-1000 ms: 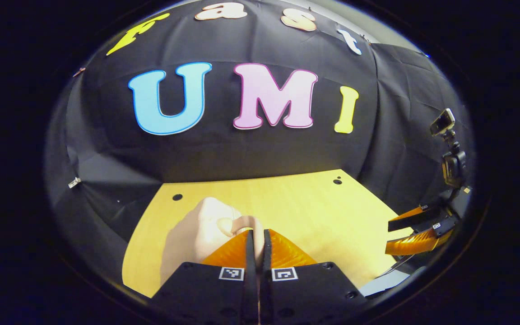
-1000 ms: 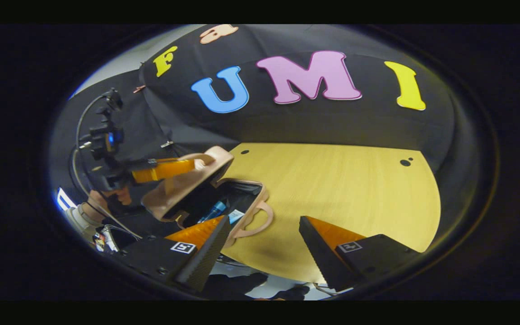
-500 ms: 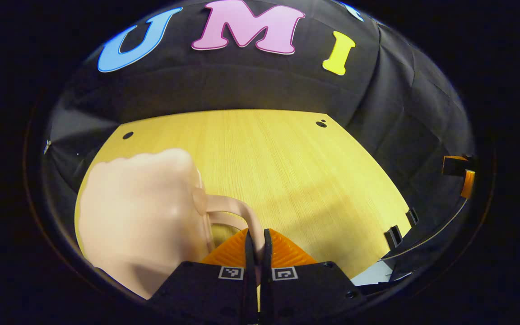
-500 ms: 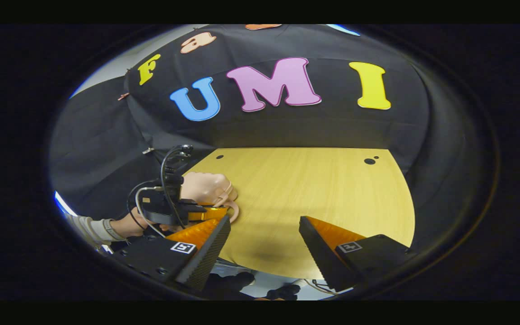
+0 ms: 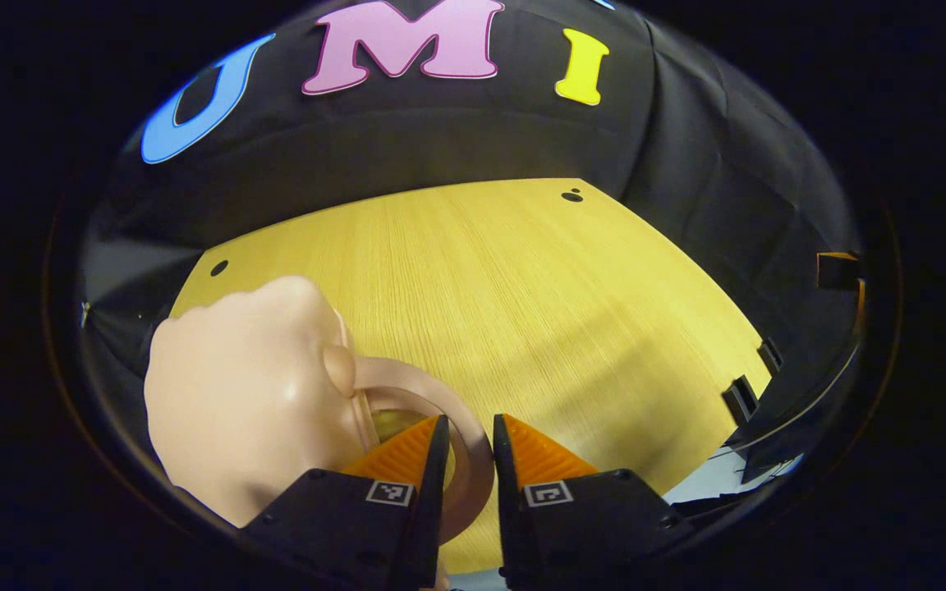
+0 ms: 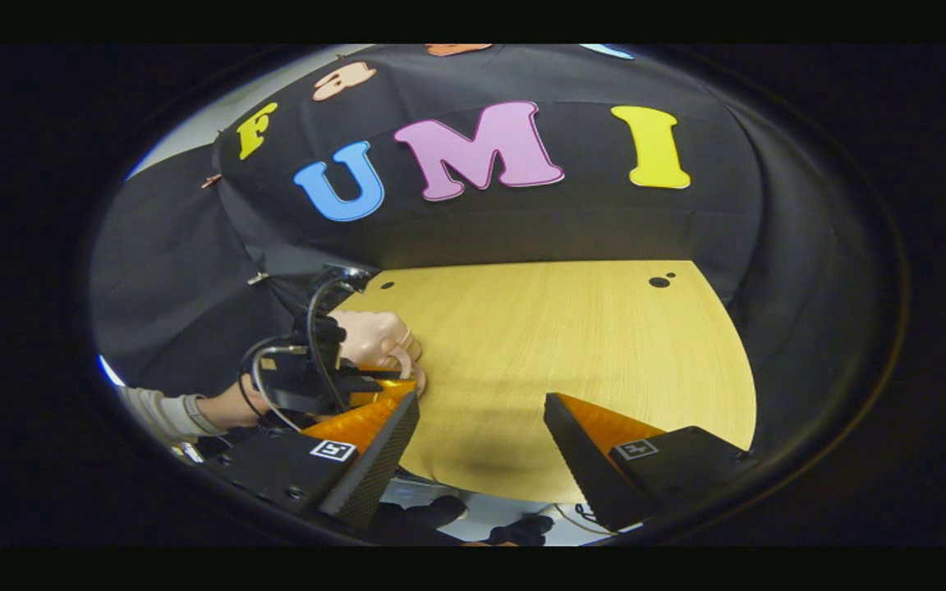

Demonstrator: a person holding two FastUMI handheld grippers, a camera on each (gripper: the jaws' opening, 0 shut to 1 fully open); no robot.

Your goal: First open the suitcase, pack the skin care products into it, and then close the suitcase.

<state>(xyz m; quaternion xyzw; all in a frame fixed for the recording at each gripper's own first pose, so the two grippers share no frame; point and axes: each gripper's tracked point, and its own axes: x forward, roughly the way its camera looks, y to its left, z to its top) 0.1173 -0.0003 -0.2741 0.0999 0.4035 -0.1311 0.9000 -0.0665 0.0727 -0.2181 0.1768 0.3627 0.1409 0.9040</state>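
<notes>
1. Suitcase (image 5: 243,402): small, pink, smooth and round, lid down, near the left front of the wooden table (image 5: 539,312).
2. Left gripper (image 5: 466,435): slightly open, handle (image 5: 448,410) loose between the fingers, not squeezed.
3. Right gripper (image 6: 481,419): wide open, holding nothing.
4. Best to pull back slowly, without snagging the handle.

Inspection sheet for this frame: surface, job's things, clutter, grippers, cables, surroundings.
Surface: wooden table, bare past the case.
Job's things: pink suitcase lid down; handle between the left gripper's parted fingers; skin care products hidden.
Clutter: nothing seen.
Grippers: left gripper slightly open, pads off the handle; right gripper wide open above the table.
Cables: black cables looped on the left gripper.
Surroundings: black cloth wall; sleeve.
</notes>
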